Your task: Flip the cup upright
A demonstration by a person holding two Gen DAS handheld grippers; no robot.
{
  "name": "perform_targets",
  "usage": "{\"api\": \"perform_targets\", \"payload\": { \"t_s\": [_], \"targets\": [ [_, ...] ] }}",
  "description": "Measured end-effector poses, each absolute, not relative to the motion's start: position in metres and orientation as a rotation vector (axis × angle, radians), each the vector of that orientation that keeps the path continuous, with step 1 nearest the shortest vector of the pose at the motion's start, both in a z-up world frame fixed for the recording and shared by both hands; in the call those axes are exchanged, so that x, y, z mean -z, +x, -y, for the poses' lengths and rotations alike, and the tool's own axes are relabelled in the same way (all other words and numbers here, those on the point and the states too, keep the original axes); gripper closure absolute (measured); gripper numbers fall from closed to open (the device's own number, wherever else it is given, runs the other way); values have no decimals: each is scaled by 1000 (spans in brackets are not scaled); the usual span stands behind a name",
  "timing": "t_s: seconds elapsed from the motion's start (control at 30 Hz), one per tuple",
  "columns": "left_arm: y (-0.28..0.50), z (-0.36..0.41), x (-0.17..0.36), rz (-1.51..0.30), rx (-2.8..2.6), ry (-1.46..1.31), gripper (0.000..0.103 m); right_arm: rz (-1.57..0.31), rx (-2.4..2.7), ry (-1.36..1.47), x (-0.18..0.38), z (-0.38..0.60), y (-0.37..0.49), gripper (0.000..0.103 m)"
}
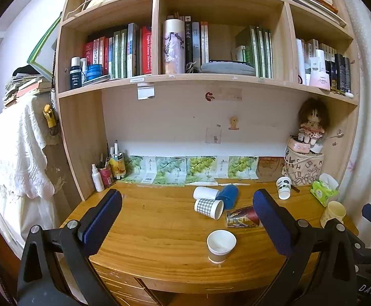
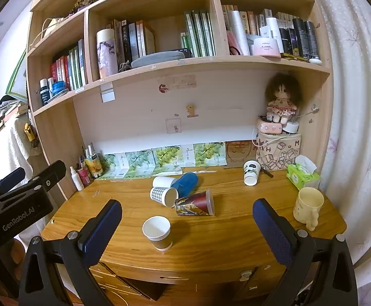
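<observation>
Four cups lie toppled mid-counter (image 2: 211,234): white (image 2: 163,181), checked (image 2: 163,195), blue (image 2: 185,183), red (image 2: 195,203). Three stand: brown-sleeved (image 2: 158,232), panda-print (image 2: 251,172), cream mug (image 2: 307,206). Both grippers' (image 1: 186,219) (image 2: 186,227) jaws gape, empty.

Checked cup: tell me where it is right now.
The checked cup lies on its side mid-desk in both wrist views, mouth toward the red printed cup, with the white cup and blue cup right behind it.

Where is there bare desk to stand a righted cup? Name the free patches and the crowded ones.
Free: the front-left desk, left of the upright white cup, and the stretch between that cup and the yellow mug. Crowded: the middle, where the checked cup, blue cup and red cup lie tipped together.
</observation>
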State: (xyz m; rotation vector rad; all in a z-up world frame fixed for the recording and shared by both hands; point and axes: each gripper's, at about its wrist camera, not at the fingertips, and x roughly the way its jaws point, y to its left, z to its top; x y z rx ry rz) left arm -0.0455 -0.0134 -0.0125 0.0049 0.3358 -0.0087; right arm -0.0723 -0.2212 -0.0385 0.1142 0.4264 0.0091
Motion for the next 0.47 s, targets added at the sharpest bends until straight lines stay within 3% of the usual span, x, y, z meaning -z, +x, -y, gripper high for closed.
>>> {"api": "perform_targets", "payload": {
  "t_s": [0.47],
  "targets": [
    [-46, 10, 12, -339, 0, 12, 0, -438, -18, 116, 38, 215, -72, 0]
  ]
}}
